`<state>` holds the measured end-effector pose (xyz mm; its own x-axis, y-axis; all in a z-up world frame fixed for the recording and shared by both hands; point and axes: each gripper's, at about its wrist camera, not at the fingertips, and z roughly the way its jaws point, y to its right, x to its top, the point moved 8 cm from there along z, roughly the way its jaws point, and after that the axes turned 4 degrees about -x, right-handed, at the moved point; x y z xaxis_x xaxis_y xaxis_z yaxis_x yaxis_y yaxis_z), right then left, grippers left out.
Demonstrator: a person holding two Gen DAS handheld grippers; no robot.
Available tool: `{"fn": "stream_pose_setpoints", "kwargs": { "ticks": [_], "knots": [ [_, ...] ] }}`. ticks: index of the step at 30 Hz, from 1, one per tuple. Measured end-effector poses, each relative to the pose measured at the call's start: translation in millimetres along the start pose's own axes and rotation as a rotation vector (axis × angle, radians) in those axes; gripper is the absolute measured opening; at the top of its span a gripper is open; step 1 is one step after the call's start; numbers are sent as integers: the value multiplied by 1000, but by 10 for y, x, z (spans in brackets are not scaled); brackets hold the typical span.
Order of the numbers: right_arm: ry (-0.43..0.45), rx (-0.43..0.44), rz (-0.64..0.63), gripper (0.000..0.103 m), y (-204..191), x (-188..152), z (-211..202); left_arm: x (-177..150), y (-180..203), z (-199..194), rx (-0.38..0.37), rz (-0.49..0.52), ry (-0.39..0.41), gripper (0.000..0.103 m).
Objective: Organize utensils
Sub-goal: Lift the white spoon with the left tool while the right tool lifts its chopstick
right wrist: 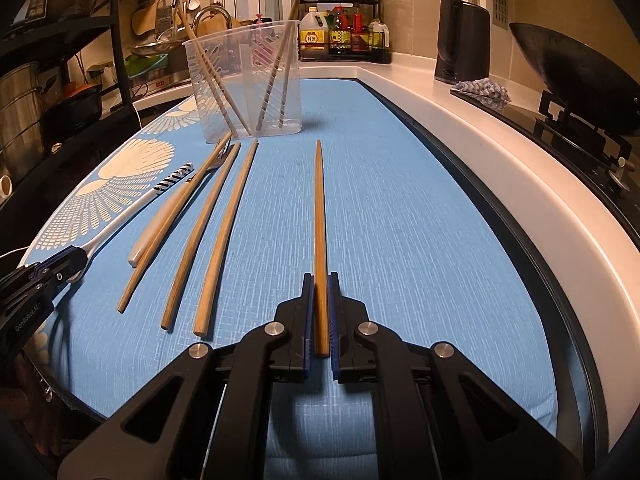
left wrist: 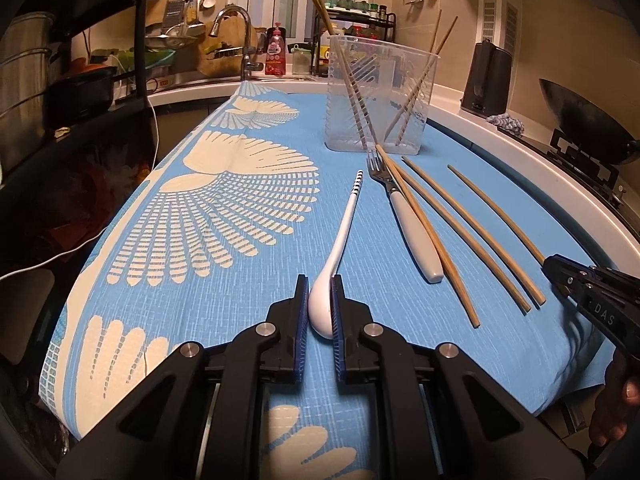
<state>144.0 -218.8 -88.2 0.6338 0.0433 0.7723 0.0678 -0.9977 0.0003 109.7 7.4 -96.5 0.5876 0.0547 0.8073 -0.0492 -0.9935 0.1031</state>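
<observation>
My left gripper (left wrist: 320,284) is shut on the bowl of a white spoon (left wrist: 340,240) with a striped handle tip, lying on the blue cloth (left wrist: 240,300). My right gripper (right wrist: 319,282) is shut on the thick end of a wooden chopstick (right wrist: 319,208) that points away along the cloth. A white-handled fork (left wrist: 408,224) and three loose chopsticks (left wrist: 468,232) lie between the grippers. A clear plastic holder (left wrist: 380,96) with several chopsticks stands beyond them; it also shows in the right wrist view (right wrist: 246,80).
A white counter edge (right wrist: 520,184) runs along the right, with a black wok (right wrist: 572,76), a black kettle (right wrist: 462,40) and a bottle rack (right wrist: 344,36) behind. A sink tap (left wrist: 236,36) and a black shelf (left wrist: 80,60) stand at the left.
</observation>
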Motion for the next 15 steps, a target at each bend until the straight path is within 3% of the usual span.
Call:
{"fn": "stream_pose_setpoints", "kwargs": {
  "ticks": [15],
  "knots": [
    [14,13,-9,7,-31,-6,-1,2,67,7,6,47,17,13]
  ]
}}
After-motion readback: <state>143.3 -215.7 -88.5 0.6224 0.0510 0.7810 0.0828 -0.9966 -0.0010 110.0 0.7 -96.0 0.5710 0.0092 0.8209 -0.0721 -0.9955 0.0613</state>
